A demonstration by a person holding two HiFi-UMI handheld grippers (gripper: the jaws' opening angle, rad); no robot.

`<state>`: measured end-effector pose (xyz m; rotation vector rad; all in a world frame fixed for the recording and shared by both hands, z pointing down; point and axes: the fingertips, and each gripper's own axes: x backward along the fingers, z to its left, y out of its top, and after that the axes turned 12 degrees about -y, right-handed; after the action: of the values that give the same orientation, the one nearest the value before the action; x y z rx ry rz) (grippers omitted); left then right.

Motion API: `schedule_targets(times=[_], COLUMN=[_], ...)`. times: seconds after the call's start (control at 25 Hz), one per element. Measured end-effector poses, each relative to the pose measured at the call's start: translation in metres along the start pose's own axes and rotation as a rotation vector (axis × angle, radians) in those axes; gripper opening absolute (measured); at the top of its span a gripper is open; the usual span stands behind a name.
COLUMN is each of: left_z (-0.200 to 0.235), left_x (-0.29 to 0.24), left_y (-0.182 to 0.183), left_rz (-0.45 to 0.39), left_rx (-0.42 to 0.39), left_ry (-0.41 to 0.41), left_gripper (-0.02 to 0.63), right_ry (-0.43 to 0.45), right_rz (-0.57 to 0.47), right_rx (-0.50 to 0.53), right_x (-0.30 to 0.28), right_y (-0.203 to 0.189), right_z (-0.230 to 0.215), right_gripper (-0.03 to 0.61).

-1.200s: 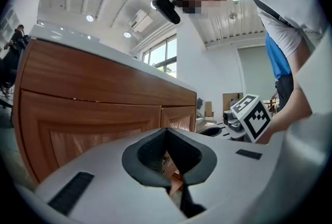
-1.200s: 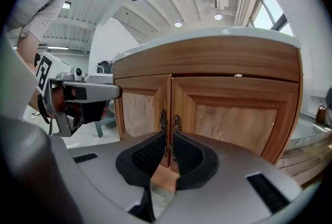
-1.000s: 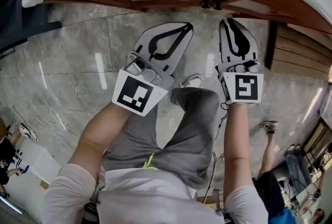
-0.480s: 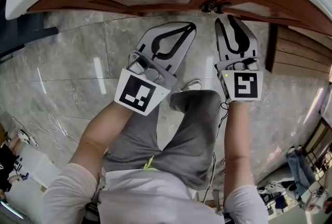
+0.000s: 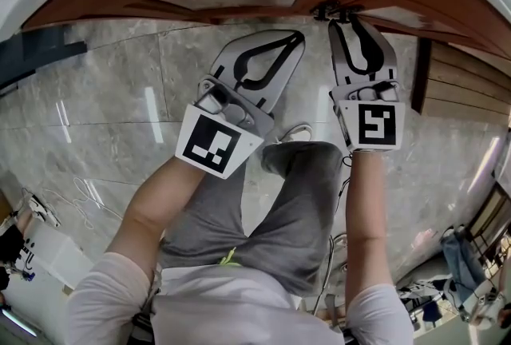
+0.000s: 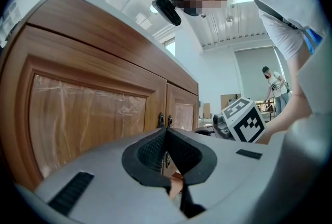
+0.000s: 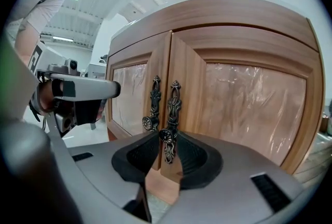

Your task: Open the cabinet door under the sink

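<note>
The wooden cabinet under the white counter has two doors, left door (image 7: 129, 93) and right door (image 7: 249, 98), both closed, each with a dark ornate handle at the middle seam. My right gripper (image 7: 166, 140) is at the right door's handle (image 7: 173, 109); its jaws stand slightly apart with the handle's knob (image 7: 166, 136) between the tips. From above, the right gripper (image 5: 343, 18) reaches the handles (image 5: 329, 9). My left gripper (image 5: 291, 38) hangs left of it, short of the doors, shut and empty (image 6: 166, 130).
A grey marble floor (image 5: 96, 96) lies below. The person's legs and a shoe (image 5: 297, 130) are under the grippers. A wooden slatted panel (image 5: 463, 72) stands at the right. Cables (image 5: 88, 192) and other people's things lie at the lower corners.
My right gripper has moved forward until its tips reach the door handles. The left gripper has barely moved. The doors stay closed.
</note>
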<state>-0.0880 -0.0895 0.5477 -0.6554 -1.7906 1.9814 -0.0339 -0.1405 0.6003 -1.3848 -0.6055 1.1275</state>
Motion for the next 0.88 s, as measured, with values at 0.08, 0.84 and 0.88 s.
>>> schedule_targets(times=[0.08, 0.84, 0.88], left_z=[0.003, -0.005, -0.007], left_x=[0.001, 0.001, -0.002], left_y=[-0.004, -0.004, -0.005], left_rz=[0.005, 0.052, 0.059], left_rx=[0.001, 0.004, -0.002], left_ry=[0.000, -0.031, -0.039], left_gripper=[0.008, 0.008, 0.007], right_ry=[0.000, 0.097, 0.097], right_rz=[-0.005, 0.072, 0.073], right_rx=[0.025, 0.029, 0.032], right_x=[-0.002, 0.014, 0.015], right_y=[0.000, -0.004, -0.004], right_z=[0.000, 0.008, 0.008], right_gripper=[0.113, 0.086, 0.086])
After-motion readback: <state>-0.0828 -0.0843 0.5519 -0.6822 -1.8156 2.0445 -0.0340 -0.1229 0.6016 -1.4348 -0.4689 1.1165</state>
